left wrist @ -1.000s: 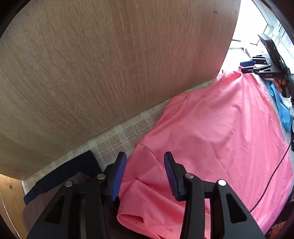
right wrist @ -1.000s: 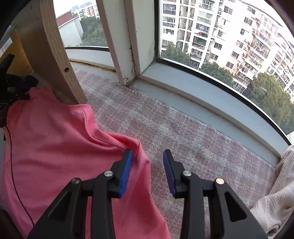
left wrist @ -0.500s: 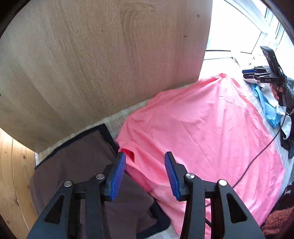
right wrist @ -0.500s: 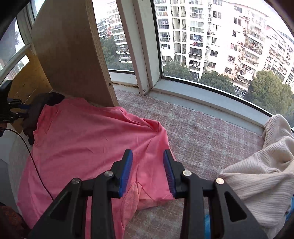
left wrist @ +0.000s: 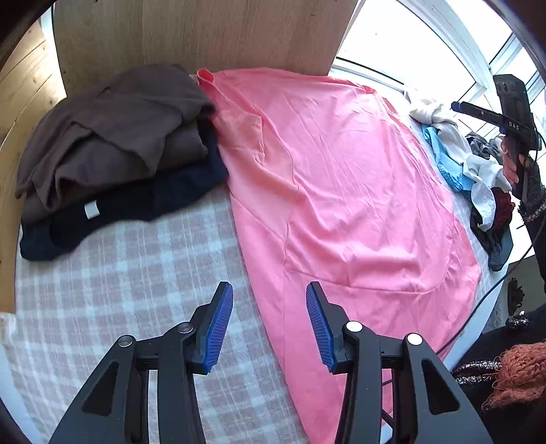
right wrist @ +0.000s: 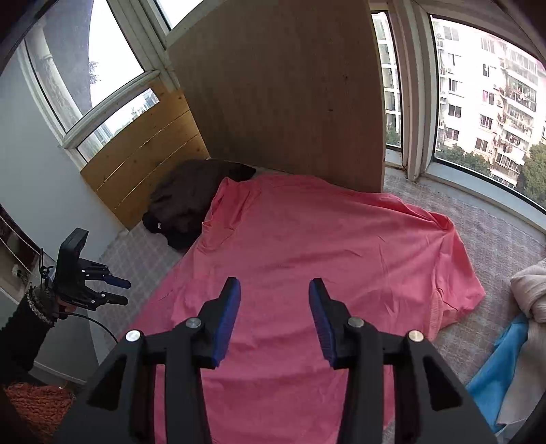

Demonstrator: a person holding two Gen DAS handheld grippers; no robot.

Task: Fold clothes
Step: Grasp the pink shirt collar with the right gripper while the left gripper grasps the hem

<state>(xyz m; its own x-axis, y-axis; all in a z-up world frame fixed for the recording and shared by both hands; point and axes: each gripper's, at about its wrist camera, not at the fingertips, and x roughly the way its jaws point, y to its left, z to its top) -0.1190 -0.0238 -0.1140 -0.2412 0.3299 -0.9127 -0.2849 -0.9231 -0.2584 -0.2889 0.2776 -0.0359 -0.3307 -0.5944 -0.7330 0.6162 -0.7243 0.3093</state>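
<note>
Left gripper (left wrist: 269, 321): black frame, blue ribbed pads, jaws parted with nothing between them; held above the checked blanket (left wrist: 136, 273) and the near edge of the pink T-shirt (left wrist: 341, 191), touching neither.

Right gripper (right wrist: 274, 312): same build, jaws opening, nothing between them; held over the lower body of the pink T-shirt, clear of the cloth.

Pink T-shirt: spread flat on the checked blanket, lightly wrinkled. In the left wrist view one sleeve lies turned in toward the body. In the right wrist view the other sleeve lies bunched at the garment's right edge.

Stack of folded clothes (left wrist: 112, 150): brown garments on top, a dark navy piece with a white label beneath; just beside the T-shirt, touching its sleeve side, against the wooden board (left wrist: 198, 30).

Heap of unfolded laundry (left wrist: 477, 170): cream knit, light blue, white and dark pieces; on the far side of the T-shirt from the stack.

Black cable (left wrist: 477, 304): runs along the blanket's edge by the T-shirt hem.

Person: dark sleeve with trimmed cuff and hand (left wrist: 512, 167) holding the right gripper, seen in the left wrist view.

Window (right wrist: 477, 102): behind the board, apartment blocks and trees outside.
</note>
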